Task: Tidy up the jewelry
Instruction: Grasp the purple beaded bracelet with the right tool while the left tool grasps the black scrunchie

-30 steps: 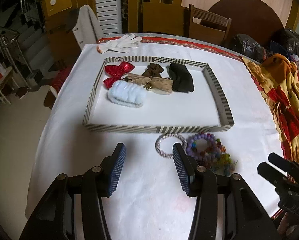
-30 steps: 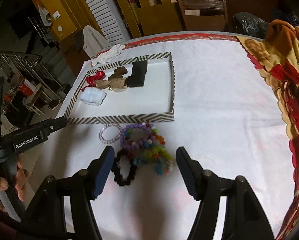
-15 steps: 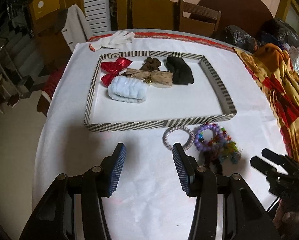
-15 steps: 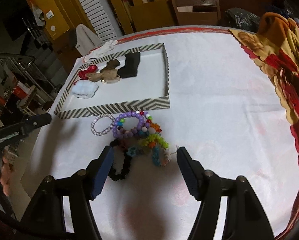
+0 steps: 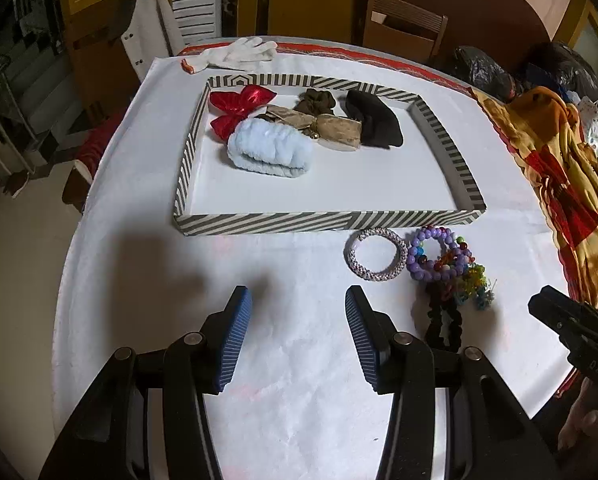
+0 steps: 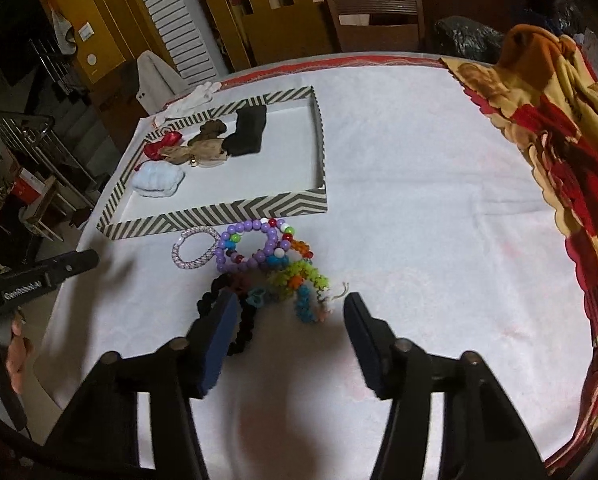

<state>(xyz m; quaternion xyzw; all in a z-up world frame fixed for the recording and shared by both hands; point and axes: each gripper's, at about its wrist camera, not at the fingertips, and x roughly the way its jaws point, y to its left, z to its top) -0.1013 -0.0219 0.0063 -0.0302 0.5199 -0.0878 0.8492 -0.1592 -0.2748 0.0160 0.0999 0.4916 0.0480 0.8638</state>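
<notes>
bracelet pile [image 6: 267, 264] just in front of the striped tray [image 6: 219, 216], right tongs [image 6: 285, 316] closing around it, pads not touching yet, left tongs [image 5: 295, 332] released over bare tabletop [image 5: 299, 400]

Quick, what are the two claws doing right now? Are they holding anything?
Left claw: open, holding nothing, only white tablecloth between its fingers.
Right claw: closing, nothing gripped yet; black scrunchie lies by its left finger.

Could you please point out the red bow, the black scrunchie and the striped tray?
red bow [image 5: 243, 110], left wrist view, on its centre knot.
black scrunchie [image 5: 443, 326], left wrist view, on its loop.
striped tray [image 5: 323, 222], left wrist view, on its near wall.
</notes>
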